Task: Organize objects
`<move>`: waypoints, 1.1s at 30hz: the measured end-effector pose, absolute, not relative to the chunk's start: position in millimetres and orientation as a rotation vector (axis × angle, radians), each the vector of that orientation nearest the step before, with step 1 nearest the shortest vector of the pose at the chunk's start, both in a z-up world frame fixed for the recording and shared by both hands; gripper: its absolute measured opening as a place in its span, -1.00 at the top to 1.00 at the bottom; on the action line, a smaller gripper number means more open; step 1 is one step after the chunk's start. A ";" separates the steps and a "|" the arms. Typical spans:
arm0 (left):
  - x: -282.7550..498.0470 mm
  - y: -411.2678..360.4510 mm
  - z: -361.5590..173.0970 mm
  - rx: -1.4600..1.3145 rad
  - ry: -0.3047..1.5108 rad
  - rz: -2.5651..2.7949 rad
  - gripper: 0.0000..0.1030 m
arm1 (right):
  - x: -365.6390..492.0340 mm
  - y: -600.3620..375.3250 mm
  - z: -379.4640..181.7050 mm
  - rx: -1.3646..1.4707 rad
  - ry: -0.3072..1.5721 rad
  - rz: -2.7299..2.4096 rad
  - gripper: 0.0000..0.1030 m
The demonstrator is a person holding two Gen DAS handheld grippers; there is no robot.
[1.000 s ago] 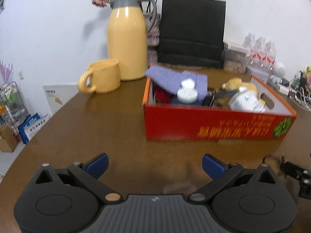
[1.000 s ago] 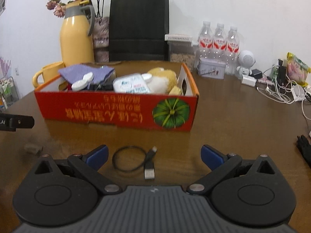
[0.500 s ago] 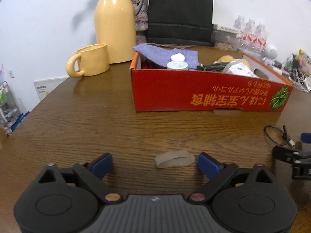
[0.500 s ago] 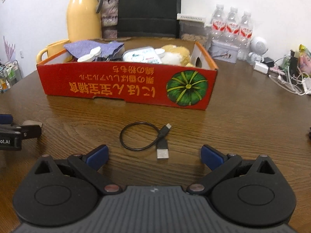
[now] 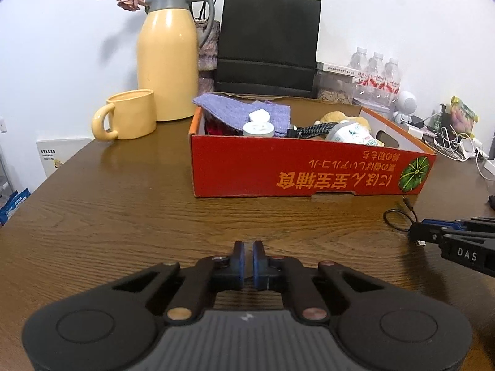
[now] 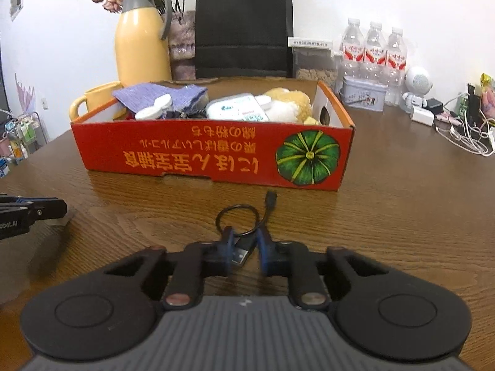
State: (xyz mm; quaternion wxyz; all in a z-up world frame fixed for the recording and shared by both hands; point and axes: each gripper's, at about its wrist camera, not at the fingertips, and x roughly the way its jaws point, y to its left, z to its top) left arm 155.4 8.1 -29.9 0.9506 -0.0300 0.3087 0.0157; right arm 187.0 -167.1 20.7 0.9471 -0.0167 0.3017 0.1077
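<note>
- Both grippers have been closing over the last moment: the left gripper point(image 5: 248, 258) is now showing its blue pads almost touching, and the pale band that was lying between them half a second ago is no longer showing, so I cannot tell whether it is being pinched.
- The right gripper point(image 6: 244, 247) is holding the USB cable point(image 6: 243, 251), its narrow jaws closing on the big plug while the cable's loop and small connector are lying on the counter point(image 5: 123, 210) just ahead of the fingertips.
- In the left wrist view the right gripper is reaching in from the right edge, low over the wood, with the cable loop sticking out beyond it.
- The red cardboard box point(image 5: 309, 173) is sitting just past the cable, its long printed side facing both cameras.
- Inside the box a purple cloth point(image 5: 241, 113) is draping over the left end, a white round container point(image 5: 258, 128) is standing beside it, a white packet point(image 6: 235, 109) is lying in the middle, and a plush toy point(image 6: 287, 103) is resting toward the right end.
- A yellow mug point(image 5: 130, 114) is standing left of the box, with a yellow thermos jug point(image 5: 168, 61) behind it.
- A black paper bag point(image 5: 267, 43) is standing against the wall behind the box.
- Three water bottles point(image 6: 374, 49) are lining up right of the bag, behind a small tin point(image 6: 363, 94).
</note>
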 end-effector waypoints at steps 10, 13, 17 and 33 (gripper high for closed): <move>143.5 14.4 -18.5 -0.063 0.576 0.028 0.96 | 179.2 -167.3 25.4 -0.026 0.583 0.219 0.95; 140.6 17.9 -14.1 -0.069 0.562 0.031 0.96 | 182.0 -170.8 26.2 -0.008 0.591 0.198 0.73; 140.2 22.3 -8.9 -0.079 0.546 0.041 0.96 | 190.8 -169.6 24.2 0.014 0.619 0.169 0.20; 155.3 16.3 -33.8 -0.009 0.658 0.031 -0.03 | 194.0 -156.1 18.3 -0.015 0.643 0.183 0.76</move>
